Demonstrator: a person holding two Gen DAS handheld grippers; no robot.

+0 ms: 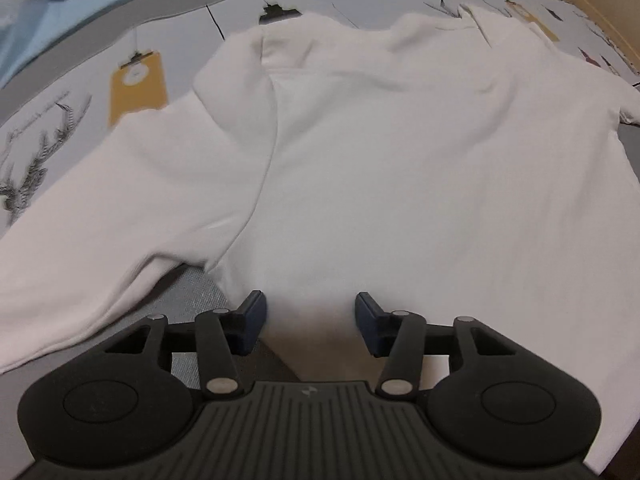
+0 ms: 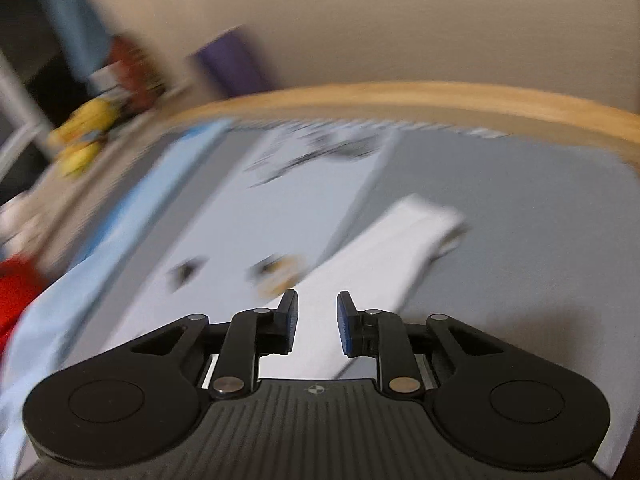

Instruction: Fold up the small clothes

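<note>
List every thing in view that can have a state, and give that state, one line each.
Shirt: spread flat on the bedcover, wrinkled, not yet folded.
Sleeve: lying out to the side, unfolded.
Left gripper: open, shirt hem between the fingers, no pinch visible.
Right gripper: open, holding nothing; view blurred.
Other sleeve: stretched out on the grey cover.
Bedcover: lying flat under the shirt.
</note>
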